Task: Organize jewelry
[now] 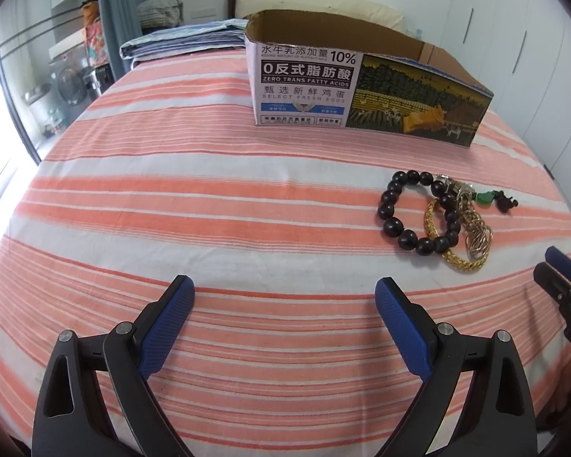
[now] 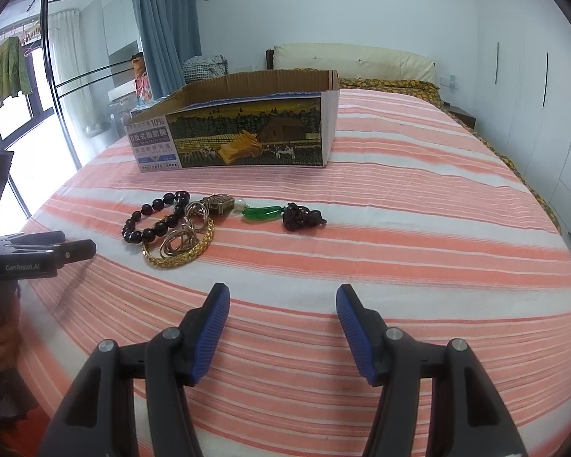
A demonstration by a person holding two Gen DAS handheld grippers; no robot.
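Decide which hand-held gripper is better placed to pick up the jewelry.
Probably right: the right hand-held gripper, open, faces the black bead bracelet; the left hand-held gripper sees it off to one side.

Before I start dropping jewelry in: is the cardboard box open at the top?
Open. The cardboard box stands upright on the bed with no lid, its bare brown inner walls showing above the rim. Whether anything lies inside, cannot tell.
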